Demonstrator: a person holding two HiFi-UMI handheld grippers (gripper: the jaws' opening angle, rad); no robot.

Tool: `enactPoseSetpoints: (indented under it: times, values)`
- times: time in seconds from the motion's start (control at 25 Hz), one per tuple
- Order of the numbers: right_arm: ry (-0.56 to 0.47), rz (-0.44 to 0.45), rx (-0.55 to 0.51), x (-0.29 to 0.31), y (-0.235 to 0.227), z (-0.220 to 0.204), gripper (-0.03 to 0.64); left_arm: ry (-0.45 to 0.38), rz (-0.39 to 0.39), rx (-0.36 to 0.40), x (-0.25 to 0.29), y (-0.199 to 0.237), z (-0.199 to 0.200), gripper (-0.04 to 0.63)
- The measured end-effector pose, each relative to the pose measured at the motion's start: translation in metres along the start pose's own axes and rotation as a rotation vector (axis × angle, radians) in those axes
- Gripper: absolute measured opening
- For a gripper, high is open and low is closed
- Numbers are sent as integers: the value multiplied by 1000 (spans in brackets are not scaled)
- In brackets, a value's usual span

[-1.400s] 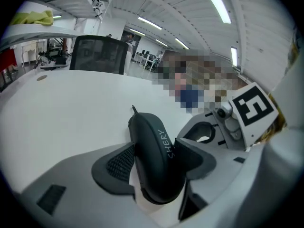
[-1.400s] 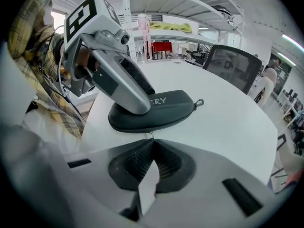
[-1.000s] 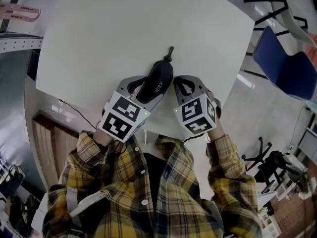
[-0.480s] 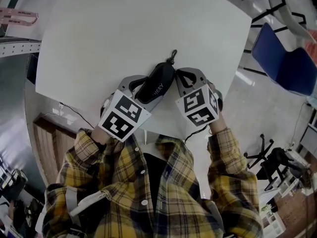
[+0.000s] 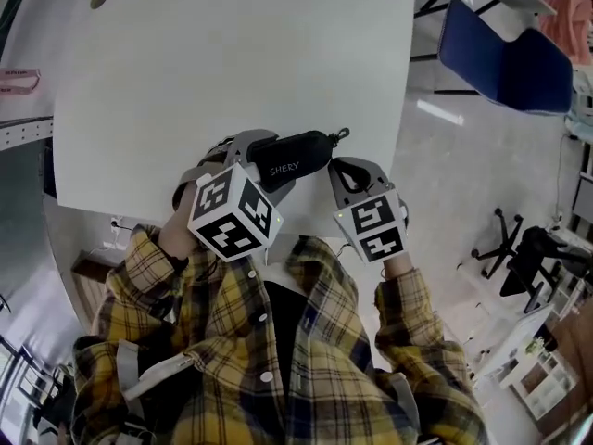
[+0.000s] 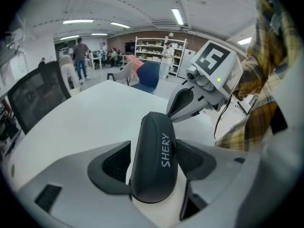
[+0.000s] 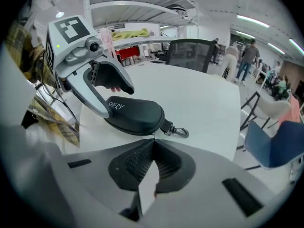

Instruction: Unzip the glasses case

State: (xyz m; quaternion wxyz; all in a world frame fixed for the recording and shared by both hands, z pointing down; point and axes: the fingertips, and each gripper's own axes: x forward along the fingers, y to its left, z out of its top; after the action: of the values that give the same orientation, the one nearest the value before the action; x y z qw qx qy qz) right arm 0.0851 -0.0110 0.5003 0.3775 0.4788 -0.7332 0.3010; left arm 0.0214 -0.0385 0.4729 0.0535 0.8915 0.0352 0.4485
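1. Over the near edge of the white table (image 5: 232,63), the black glasses case (image 5: 296,154) sits crosswise, with its metal clip (image 5: 340,135) pointing to the person's right.
2. The left gripper (image 6: 153,161) clamps the case's rounded end between both pads, and the "SHERY" lettering faces up.
3. The right gripper (image 7: 153,144) has its jaws pinched together at the case's seam beside the clip. They seem to be on the zipper pull (image 7: 153,136), but that piece is too small to be sure.

Glasses case (image 5: 295,158): matt blk, smooth shell.
Clip (image 7: 171,127): metal, dull.
Table (image 5: 232,63): smooth, matt.
Grip pads (image 6: 116,161): ribbed, matt.
Shirt (image 5: 278,360): woven cloth.
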Motion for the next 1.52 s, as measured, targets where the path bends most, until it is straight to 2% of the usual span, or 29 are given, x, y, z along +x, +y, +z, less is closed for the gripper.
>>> enactPoseSetpoints:
  times: [0.2, 0.32, 0.48, 0.64, 0.76, 1.0, 1.2, 1.52]
  values:
    - [-18, 1, 142, -12, 28, -26, 0, 40, -78, 241, 11, -27, 12, 302]
    - [-38, 12, 208, -12, 42, -33, 0, 72, -78, 384, 25, -38, 11, 313]
    - [-58, 16, 250, -11, 56, -43, 0, 104, -80, 483, 39, -53, 4, 313]
    - [-75, 15, 257, -11, 60, -49, 0, 108, -71, 516, 43, -59, -1, 313]
    - [-70, 9, 216, -12, 52, -51, 0, 96, -66, 533, 45, -57, 3, 311]
    - [3, -20, 3, -20, 38, -55, -1, 66, -36, 560, 46, -59, 7, 310]
    - [48, -10, -124, -26, 22, -52, 0, 52, -3, 576, 47, -65, 8, 310]
    - [83, 18, -338, -9, 8, -23, 0, 43, 22, 589, 39, -63, 3, 308]
